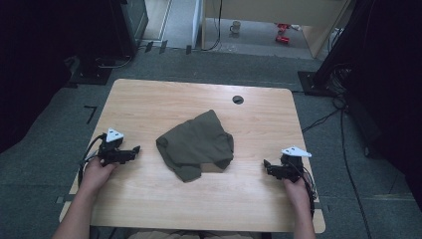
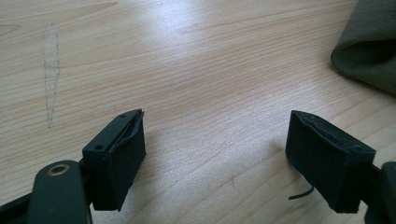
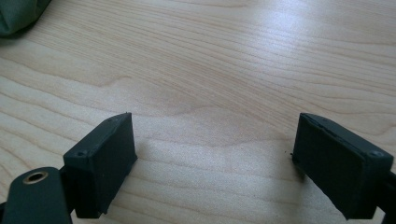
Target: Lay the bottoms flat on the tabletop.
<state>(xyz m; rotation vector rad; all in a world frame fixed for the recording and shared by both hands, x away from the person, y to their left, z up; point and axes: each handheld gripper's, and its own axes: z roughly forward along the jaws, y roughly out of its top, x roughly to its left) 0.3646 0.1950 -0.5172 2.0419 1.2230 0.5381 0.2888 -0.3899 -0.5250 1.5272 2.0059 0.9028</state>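
Cloth: a crumpled olive-green fabric garment lay in a loose heap near the middle of the pale wooden table; folds bunched; one lobe pointed toward the far edge, another toward the near edge; nothing touched it.
Left gripper: the black two-jaw left gripper, with a grey three-cornered plate on top, sat low over the table, well to the left of the cloth; held by the person's left hand; jaws pointed toward the cloth; in the left gripper view the jaws stood wide apart with bare wood between them; a rounded edge of the cloth showed beyond the right-hand jaw, apart from it.
Right gripper: the black two-jaw right gripper, same plate on top, sat well to the right of the cloth; held by the person's right hand; jaws pointed toward the cloth; in the right gripper view the jaws were spread wide, nothing between them; a scrap of the cloth showed far beyond the left-hand jaw.
Table: a round dark cable hole lay beyond the cloth, near the far edge.
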